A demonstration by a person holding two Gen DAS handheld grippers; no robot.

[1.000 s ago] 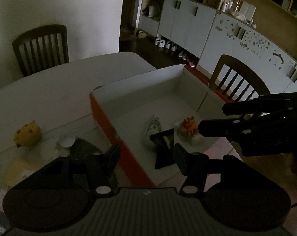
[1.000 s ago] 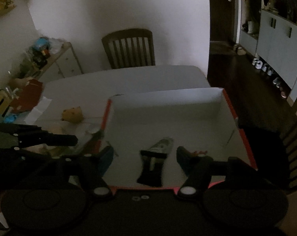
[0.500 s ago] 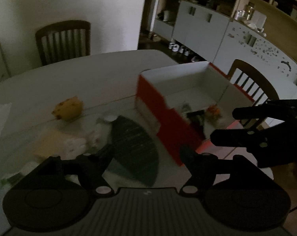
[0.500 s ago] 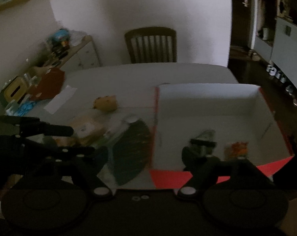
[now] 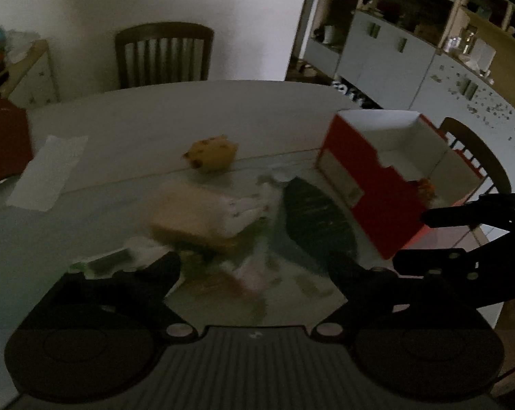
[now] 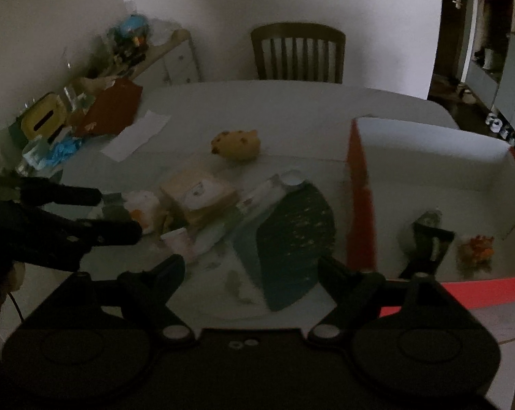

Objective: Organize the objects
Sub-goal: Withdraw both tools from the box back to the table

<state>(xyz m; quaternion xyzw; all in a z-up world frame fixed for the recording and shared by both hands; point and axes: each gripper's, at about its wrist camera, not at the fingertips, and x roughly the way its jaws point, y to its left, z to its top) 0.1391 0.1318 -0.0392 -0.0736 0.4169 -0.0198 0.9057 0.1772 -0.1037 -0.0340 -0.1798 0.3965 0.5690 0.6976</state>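
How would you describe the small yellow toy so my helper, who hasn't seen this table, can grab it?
Start at the red-and-white box on the white table. Beside its red wall lies a pile of clutter, with a dark fan-shaped mat nearest the box. The yellow toy sits alone past that pile, toward the wooden chair: rounded, yellow, with dark spots.

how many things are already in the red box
2: a dark, silver-tipped item lies on the floor of the red box near its front wall, and a small orange item sits just right of it. The near wall may hide more.
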